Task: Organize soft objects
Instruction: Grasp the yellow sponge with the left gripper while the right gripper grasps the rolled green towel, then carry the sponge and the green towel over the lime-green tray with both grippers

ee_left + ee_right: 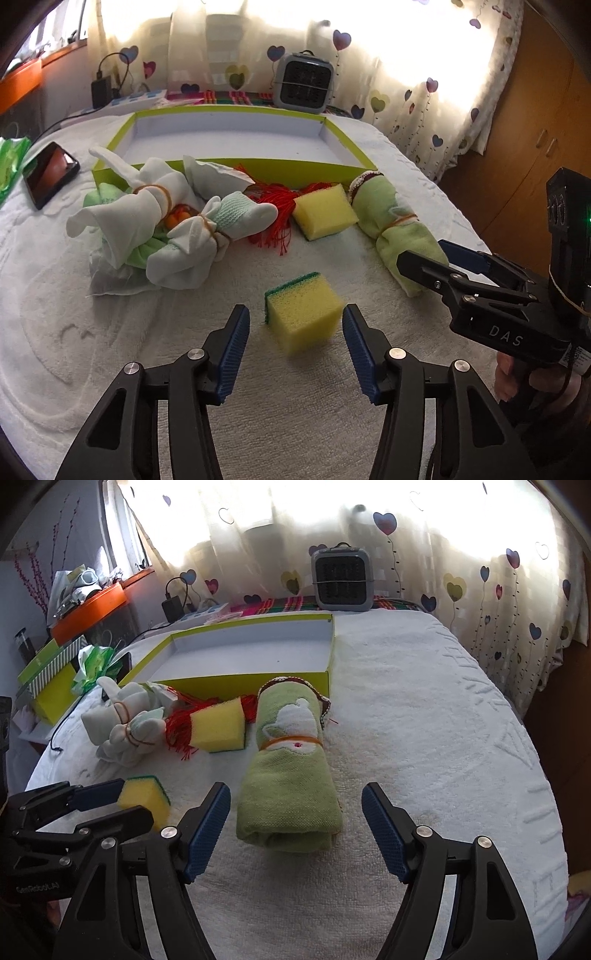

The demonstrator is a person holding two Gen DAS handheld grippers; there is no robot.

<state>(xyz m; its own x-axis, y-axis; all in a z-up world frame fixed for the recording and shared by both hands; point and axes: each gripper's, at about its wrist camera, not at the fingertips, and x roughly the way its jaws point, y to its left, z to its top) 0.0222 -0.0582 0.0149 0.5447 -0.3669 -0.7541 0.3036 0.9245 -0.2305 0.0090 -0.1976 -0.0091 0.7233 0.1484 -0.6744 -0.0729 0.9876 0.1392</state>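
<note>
A small yellow sponge with a green scouring side (pixel 303 317) lies on the white bedspread between the pads of my left gripper (pixel 295 321). A narrow gap shows on each side, so the gripper is open. My right gripper (pixel 295 794) straddles the near end of a rolled green towel (pixel 291 775) bound with a rubber band, its pads clear of the cloth, also open. Farther back lie a plain yellow sponge (pixel 325 210), a red tassel (pixel 277 206) and white and green cloth bundles (pixel 147 206). Behind them stands a shallow lime-green box (pixel 229 171) with a white inside.
A dark phone (pixel 50 173) lies at the left on the bedspread. A grey fan unit (pixel 304 83) stands at the back by the heart-print curtain. A charger and power strip (pixel 122 99) sit back left. The bed's edge drops off at the right, beside a wooden cabinet (pixel 524 122).
</note>
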